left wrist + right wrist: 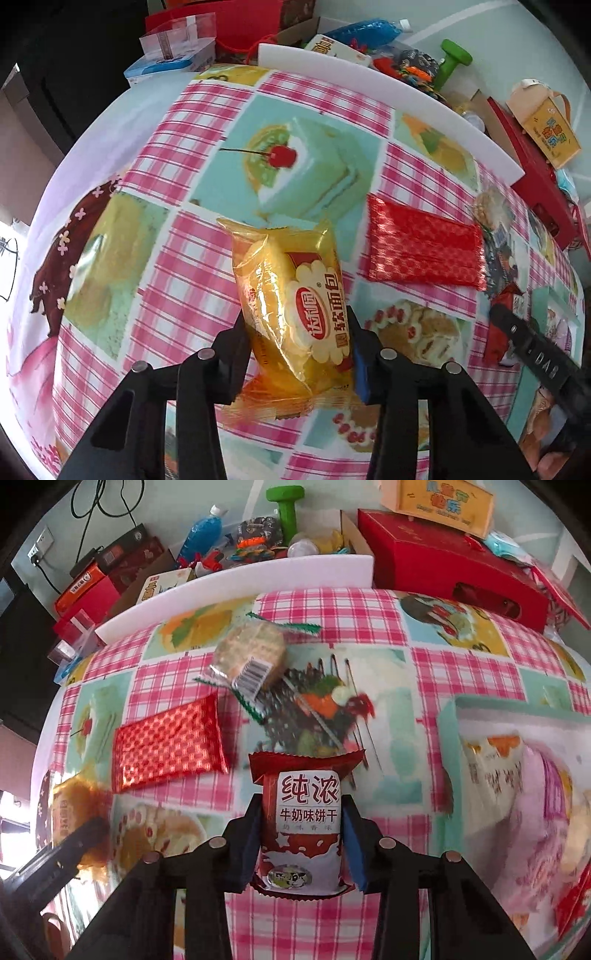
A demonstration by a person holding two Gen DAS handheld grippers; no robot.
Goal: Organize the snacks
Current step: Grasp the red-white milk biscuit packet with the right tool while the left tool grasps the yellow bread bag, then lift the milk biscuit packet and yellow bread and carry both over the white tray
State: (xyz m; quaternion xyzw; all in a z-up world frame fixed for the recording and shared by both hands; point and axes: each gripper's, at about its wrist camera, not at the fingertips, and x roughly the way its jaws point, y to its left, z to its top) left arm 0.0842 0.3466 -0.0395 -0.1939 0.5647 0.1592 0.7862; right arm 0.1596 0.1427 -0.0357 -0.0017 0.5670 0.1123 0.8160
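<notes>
My left gripper (297, 325) is shut on a yellow soft-bread packet (291, 295), held above the checked tablecloth. My right gripper (301, 812) is shut on a dark red milk-biscuit packet (301, 823), also off the cloth. A red foil packet (424, 245) (170, 742) lies flat on the table between the two. A clear-wrapped round cracker pack (249, 657) (489, 208) lies further back. The right gripper and its red packet (504, 325) show at the right edge of the left wrist view; the left gripper and the bread packet (74, 812) show at the left of the right wrist view.
A box (513, 775) holding several snack packets sits at the right. A white foam board (236, 579) (388, 88) edges the table's far side. Behind it stand red boxes (454, 568), a blue bottle (201, 531), a green dumbbell (288, 511) and toys.
</notes>
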